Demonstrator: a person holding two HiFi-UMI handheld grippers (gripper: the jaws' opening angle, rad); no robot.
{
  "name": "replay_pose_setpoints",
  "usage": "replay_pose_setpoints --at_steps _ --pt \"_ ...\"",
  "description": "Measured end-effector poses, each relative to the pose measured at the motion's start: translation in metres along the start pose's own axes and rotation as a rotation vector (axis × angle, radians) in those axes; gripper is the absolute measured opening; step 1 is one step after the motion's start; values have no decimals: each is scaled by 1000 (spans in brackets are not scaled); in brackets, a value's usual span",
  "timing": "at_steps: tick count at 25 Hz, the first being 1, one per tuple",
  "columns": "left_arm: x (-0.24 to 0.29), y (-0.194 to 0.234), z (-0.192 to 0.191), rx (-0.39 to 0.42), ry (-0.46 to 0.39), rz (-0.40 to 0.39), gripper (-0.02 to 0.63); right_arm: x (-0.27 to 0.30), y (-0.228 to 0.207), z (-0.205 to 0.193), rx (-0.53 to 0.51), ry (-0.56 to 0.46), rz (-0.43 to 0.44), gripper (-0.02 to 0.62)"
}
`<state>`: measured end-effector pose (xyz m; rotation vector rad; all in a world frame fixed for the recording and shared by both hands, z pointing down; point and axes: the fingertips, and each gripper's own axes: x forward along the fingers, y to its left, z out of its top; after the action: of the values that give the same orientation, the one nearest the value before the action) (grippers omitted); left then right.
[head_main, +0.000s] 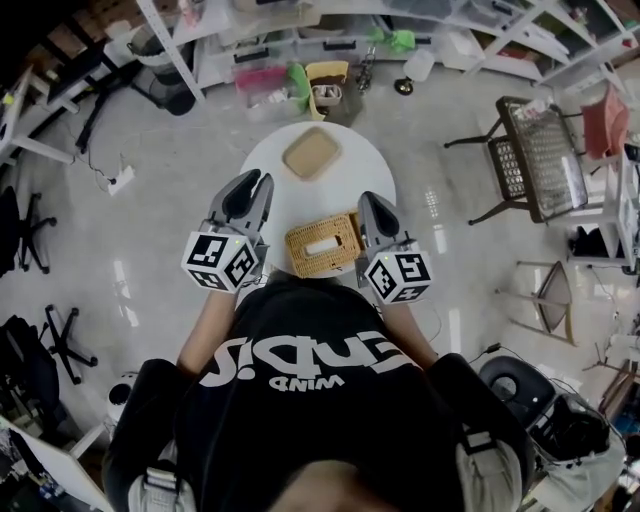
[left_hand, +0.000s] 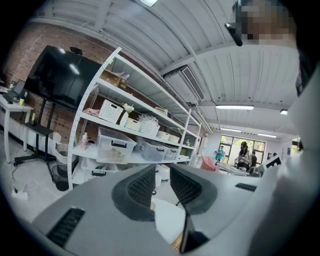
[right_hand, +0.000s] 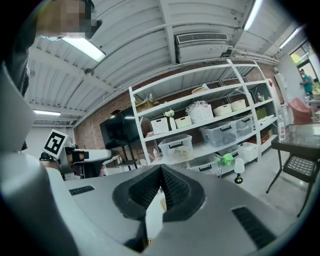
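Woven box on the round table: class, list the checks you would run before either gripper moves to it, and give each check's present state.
1. Left gripper fingers apart, nothing between them: ok.
2. Right gripper fingers apart: not ok, the tips meet.
3. Woven box stands on the round table, slot upward: ok.
4. Box lies between the two grippers in the head view: ok.
5. Tan tray lies apart from the box: ok.
6. Right gripper clear of the box's side: cannot tell, they overlap in the head view.
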<state>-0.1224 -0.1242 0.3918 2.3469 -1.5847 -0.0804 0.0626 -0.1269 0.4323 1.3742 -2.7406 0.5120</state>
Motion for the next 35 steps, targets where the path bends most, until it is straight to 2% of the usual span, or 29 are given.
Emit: replay_pose_setpoints --at_steps 6,9,19,27,35 --pt "18 0 -6 -18 18 -52 221 6 -5 -3 5 6 -17 -3" --pt "28 5 -17 -13 49 -55 266 7 -7 -4 5 7 -28 -3" --pt "75 42 -69 -36 182 -45 302 18 -18 -8 28 20 -66 -3" --pt "110 87 -132 -82 314 1 302 24 -22 -20 54 49 -94 -3" --pt "139 106 -199 -133 441 24 301 27 -34 -35 84 100 -134 -3"
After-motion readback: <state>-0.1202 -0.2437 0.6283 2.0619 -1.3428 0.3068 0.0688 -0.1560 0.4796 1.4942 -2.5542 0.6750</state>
